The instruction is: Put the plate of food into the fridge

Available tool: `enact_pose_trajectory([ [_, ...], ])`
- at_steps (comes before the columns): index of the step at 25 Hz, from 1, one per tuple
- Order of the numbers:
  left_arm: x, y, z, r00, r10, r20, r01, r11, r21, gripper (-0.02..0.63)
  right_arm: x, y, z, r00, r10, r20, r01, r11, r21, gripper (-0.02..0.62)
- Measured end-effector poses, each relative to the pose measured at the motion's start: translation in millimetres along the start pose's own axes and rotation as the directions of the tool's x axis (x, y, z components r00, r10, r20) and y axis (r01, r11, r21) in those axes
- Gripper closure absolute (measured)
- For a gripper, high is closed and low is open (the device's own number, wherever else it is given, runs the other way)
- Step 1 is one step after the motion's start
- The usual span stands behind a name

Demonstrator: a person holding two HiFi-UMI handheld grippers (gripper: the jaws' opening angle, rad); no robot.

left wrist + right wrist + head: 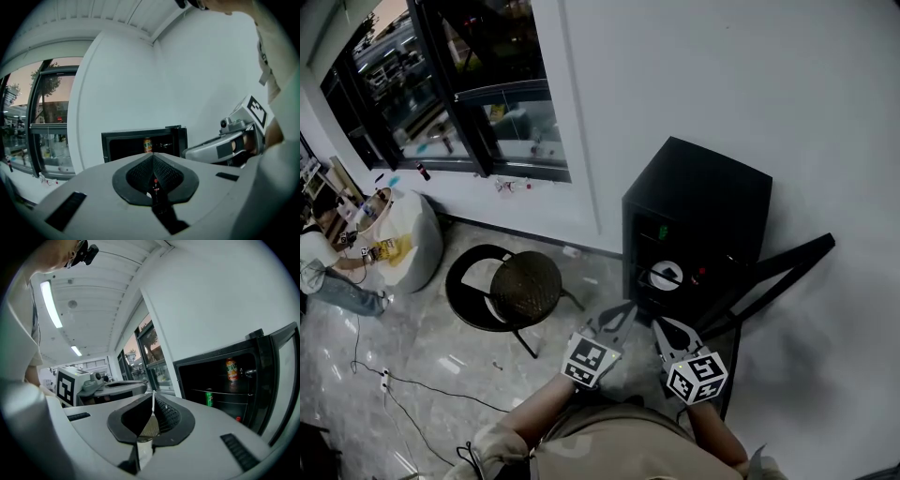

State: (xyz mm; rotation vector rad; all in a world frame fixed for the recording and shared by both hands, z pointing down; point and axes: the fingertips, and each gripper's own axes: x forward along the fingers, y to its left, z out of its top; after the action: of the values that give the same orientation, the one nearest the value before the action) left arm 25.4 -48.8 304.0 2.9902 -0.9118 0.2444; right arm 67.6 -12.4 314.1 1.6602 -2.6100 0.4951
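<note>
A black mini fridge (694,225) stands against the white wall with its door (769,277) swung open to the right. Inside it a white plate (664,275) with something dark on it rests on a shelf. My left gripper (627,308) and right gripper (660,324) hover side by side just in front of the opening, both shut and holding nothing. In the left gripper view its jaws (153,155) meet in front of the fridge (140,143). The right gripper's jaws (153,396) are also pressed together, left of the open fridge (220,380).
An orange can (231,369) and a green can (209,397) stand on the fridge shelves. A round black stool (525,288) sits left of the fridge, with a white beanbag (403,239) and a seated person (328,272) further left. Cables (403,394) lie on the floor.
</note>
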Motion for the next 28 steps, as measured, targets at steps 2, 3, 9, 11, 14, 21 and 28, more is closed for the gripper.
enact_pose_trajectory([
  [2,-2,0,4,1.000,0.017,0.003,-0.017,1.000,0.011,0.594,1,1,4,1.000,0.009,0.010,-0.009,1.000,-0.014,0.568],
  [3,-2,3,9,1.000,0.028,0.012,-0.028,0.999,0.018,0.594,2,1,7,1.000,0.015,0.018,-0.014,1.000,-0.021,0.568],
  [9,-9,3,14,0.999,0.039,0.025,-0.039,0.999,0.010,0.594,2,9,7,0.999,0.031,0.015,-0.031,0.999,-0.020,0.568],
  [11,-12,5,13,0.999,0.042,0.027,-0.042,0.999,0.006,0.594,4,12,6,0.999,0.035,0.005,-0.035,0.999,-0.026,0.568],
  [14,-18,9,13,0.998,0.043,0.038,-0.043,0.999,-0.012,0.594,7,15,2,0.999,0.038,-0.008,-0.038,0.999,-0.035,0.568],
  [21,-37,24,10,0.999,0.037,0.032,-0.036,0.999,-0.028,0.594,15,33,7,1.000,0.021,-0.005,-0.022,0.997,-0.069,0.568],
  [28,-55,34,13,0.999,-0.009,0.047,0.015,0.993,-0.116,0.594,16,53,13,1.000,-0.025,0.016,0.027,0.991,-0.133,0.568],
])
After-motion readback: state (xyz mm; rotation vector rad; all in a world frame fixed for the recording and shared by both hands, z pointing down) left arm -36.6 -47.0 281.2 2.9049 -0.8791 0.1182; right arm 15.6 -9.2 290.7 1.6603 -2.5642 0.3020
